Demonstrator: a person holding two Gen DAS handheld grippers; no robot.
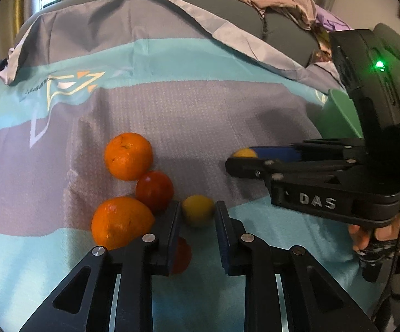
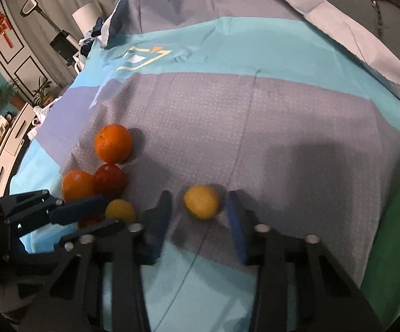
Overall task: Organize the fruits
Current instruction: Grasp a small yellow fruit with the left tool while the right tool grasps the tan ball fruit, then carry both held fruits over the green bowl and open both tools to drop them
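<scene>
a: both hand-held grippers low over a teal-and-grey cloth [image 1: 200,116], each lined up on a small yellow fruit.

b: left hand-held gripper [image 1: 197,215] open, jaws either side of the near yellow fruit [image 1: 197,209], not yet pressing it as far as can be told. right hand-held gripper [image 2: 200,204] open too, wide, around the other yellow fruit [image 2: 201,201], gaps on both sides.

a: best handling, judged from here?

b: centred before closing, pads level with the widest part, closed slowly. round and smooth, so likely to roll or squirt out under an off-centre squeeze. soft cloth, slightly wrinkled, little help against rolling.

a: crowding on the left?

b: tight. red fruit [image 1: 154,190] just beside the left finger [image 1: 172,221], touching two oranges [image 1: 128,156], the nearer one [image 1: 121,221] close to the same finger. another red piece [image 1: 182,254] half hidden behind that finger. likely to be nudged by a careless closure.

a: textures?

b: oranges dimpled, matt; red fruit glossy; yellow ones smooth, slightly oval. blue pads on black linkages.

a: destination?

b: probably the green container [image 1: 338,116] at far right, partly hidden by the right tool.
</scene>
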